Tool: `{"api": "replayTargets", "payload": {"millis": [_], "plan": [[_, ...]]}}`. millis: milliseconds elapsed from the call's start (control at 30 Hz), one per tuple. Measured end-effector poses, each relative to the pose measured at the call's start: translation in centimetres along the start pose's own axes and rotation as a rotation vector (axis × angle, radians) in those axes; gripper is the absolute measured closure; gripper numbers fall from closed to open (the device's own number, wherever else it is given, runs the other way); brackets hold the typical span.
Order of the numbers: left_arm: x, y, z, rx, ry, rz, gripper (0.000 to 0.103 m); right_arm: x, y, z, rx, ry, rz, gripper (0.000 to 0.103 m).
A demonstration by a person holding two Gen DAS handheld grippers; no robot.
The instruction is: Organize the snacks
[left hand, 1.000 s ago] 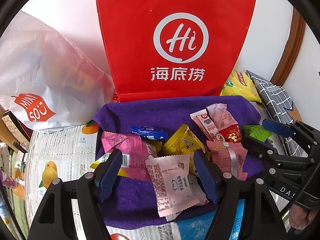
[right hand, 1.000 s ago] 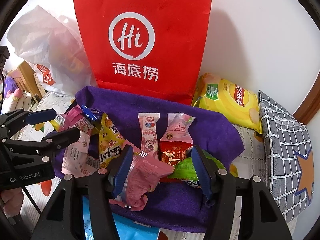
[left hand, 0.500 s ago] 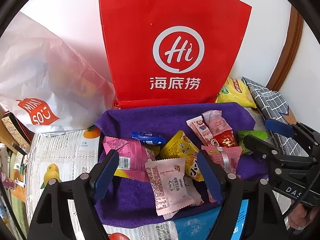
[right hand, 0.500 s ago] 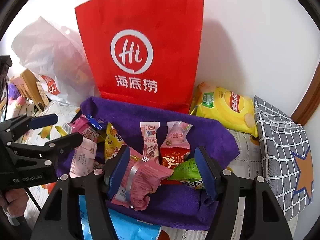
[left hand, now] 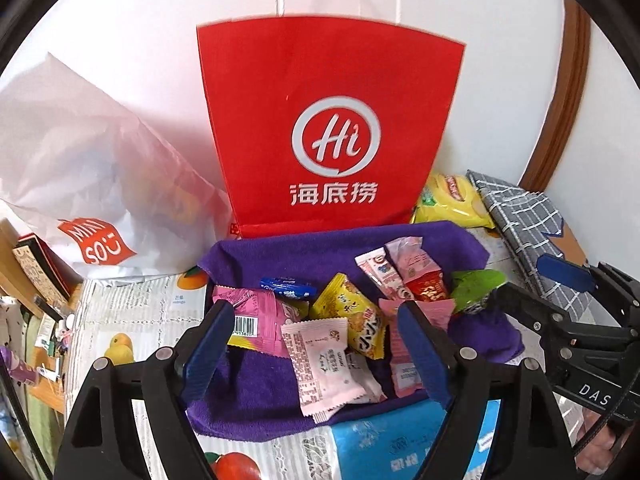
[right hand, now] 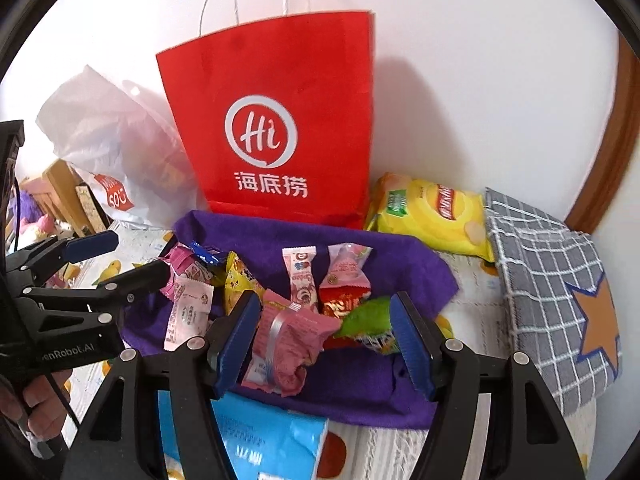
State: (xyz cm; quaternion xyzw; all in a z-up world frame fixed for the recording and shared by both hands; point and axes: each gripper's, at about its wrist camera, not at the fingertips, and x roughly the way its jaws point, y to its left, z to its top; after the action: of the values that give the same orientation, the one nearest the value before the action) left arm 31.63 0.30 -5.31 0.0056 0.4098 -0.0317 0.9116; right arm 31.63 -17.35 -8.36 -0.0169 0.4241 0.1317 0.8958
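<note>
Several small snack packets lie on a purple cloth (left hand: 256,396) (right hand: 400,256): a pale pink packet (left hand: 320,356), a yellow packet (left hand: 354,320), a pink barcode packet (left hand: 256,320), a red packet (right hand: 344,300), a green packet (right hand: 368,320) and a crumpled pink packet (right hand: 288,340). A red paper bag (left hand: 328,128) (right hand: 272,120) stands upright behind the cloth. My left gripper (left hand: 316,352) is open and empty above the near packets. My right gripper (right hand: 324,344) is open and empty above the crumpled pink and green packets.
A white plastic bag (left hand: 88,168) stands at the left. A yellow chip bag (right hand: 436,216) and a grey checked cushion (right hand: 552,288) lie at the right. A blue packet (right hand: 256,448) lies at the front edge. Fruit-print paper (left hand: 132,320) covers the table.
Both grippers have pulled back and up from the cloth, so the red bag's top and handles now show. Both stayed open. The packets have not moved.
</note>
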Motion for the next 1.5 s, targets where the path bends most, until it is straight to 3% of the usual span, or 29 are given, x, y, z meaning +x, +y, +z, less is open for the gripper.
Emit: {"api": "replayTargets", "payload": {"millis": [333, 433, 633, 967, 1233, 1500], "plan": [[-6.4, 0.0, -2.8, -0.025, -0.047, -0.003, 0.018, -6.2, -0.2, -2.7, 0.034, -0.014, -0.065, 0.036], [-8.9, 0.1, -4.0, -0.033, -0.075, 0.004, 0.016, -8.5, -0.3, -4.0, 0.066, -0.039, -0.055, 0.027], [-13.1, -0.3, -6.7, -0.041, -0.118, 0.010, 0.015, -12.5, 0.3, -6.7, 0.086, -0.064, -0.049, 0.026], [-18.4, -1.2, -10.6, -0.051, -0.172, 0.007, 0.014, -19.8, 2.5, -10.4, 0.075, -0.180, -0.076, 0.001], [-22.1, -2.3, -13.6, -0.041, -0.210, 0.022, 0.010, -24.0, 3.4, -13.4, 0.073, -0.221, -0.051, 0.000], [-23.4, -2.5, -15.7, -0.055, -0.236, 0.048, 0.009, -25.4, 3.0, -15.5, 0.085, -0.241, -0.109, 0.000]]}}
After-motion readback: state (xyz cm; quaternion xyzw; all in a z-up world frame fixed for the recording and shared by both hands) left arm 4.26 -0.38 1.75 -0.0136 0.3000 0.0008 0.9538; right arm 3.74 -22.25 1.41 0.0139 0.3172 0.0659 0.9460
